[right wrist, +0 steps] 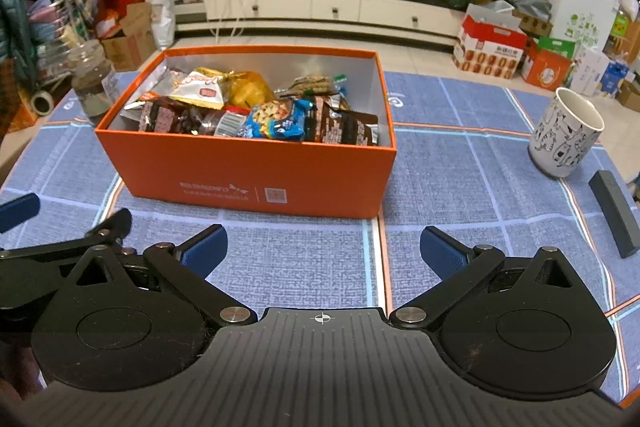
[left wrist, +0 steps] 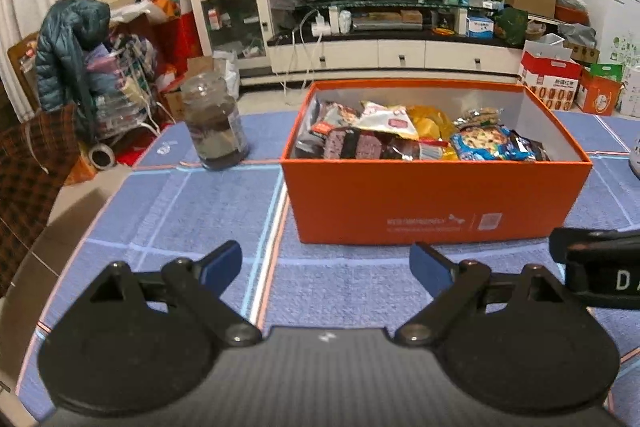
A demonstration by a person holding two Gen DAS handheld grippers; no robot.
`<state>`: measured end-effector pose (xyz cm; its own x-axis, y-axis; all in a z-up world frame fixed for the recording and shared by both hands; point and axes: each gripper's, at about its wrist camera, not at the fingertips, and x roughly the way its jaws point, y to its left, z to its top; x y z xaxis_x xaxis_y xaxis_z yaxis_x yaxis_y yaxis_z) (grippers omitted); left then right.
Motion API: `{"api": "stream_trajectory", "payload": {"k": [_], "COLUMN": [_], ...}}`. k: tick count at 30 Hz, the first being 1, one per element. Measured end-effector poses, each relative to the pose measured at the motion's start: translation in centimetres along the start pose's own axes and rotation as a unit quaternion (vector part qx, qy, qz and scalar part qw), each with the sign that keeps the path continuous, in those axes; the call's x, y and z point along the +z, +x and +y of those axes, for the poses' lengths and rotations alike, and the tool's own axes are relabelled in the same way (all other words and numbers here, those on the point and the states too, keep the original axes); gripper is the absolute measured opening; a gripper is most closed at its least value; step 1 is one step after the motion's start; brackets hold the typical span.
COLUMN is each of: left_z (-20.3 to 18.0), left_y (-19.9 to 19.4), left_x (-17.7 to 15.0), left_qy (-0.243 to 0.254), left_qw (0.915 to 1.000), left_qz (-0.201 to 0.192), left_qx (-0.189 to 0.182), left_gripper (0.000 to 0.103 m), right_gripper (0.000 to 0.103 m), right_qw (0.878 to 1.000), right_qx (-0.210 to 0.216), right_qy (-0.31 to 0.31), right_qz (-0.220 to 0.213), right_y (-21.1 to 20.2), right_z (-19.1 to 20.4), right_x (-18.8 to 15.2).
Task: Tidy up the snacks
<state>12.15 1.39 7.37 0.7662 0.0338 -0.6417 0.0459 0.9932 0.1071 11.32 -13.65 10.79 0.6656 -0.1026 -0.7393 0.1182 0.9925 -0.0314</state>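
Blue padding lines the fingers of both grippers, and both stand wide open with nothing between their jaws. The left gripper (left wrist: 326, 263) and the right gripper (right wrist: 324, 249) hover side by side low over the desk (right wrist: 300, 267), which carries a blue checked cloth. The strip of cloth between the grippers and the box shows no loose packet in either view.

Just beyond stands the orange box (right wrist: 248, 167), lid off, with the snacks (right wrist: 256, 111) piled inside: dark brown wrappers at the near wall, a blue biscuit packet (right wrist: 276, 121) on top, white-and-red and yellow packets behind. The pile lies mixed, not in rows.

Judgement: collection into the box appears complete or nearly so. Remaining work, if any, is tidying the pile or fitting a lid; no lid is visible.

A glass jar (left wrist: 216, 123) stands left of the box; a patterned mug (right wrist: 564, 135) and a dark bar-shaped object (right wrist: 614, 213) lie well to its right.
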Motion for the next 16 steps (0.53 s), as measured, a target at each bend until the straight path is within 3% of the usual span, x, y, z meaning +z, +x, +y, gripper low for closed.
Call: {"api": "stream_trajectory", "payload": {"k": [10, 16], "left_z": [0.49, 0.14], "left_y": [-0.32, 0.14], "left_x": [-0.28, -0.59], "left_qy": [-0.031, -0.02], "left_qw": [0.9993, 0.9996], "left_qz": [0.002, 0.015], "left_qx": [-0.022, -0.012], "left_gripper": [0.092, 0.092], "right_gripper": [0.096, 0.096], "right_qw": [1.0, 1.0], "right_qx": [0.001, 0.003], "right_qy": [0.013, 0.013], "right_qz": [0.003, 0.006], "right_y": [0.24, 0.43], "right_z": [-0.73, -0.77], "right_x": [0.06, 0.02]}}
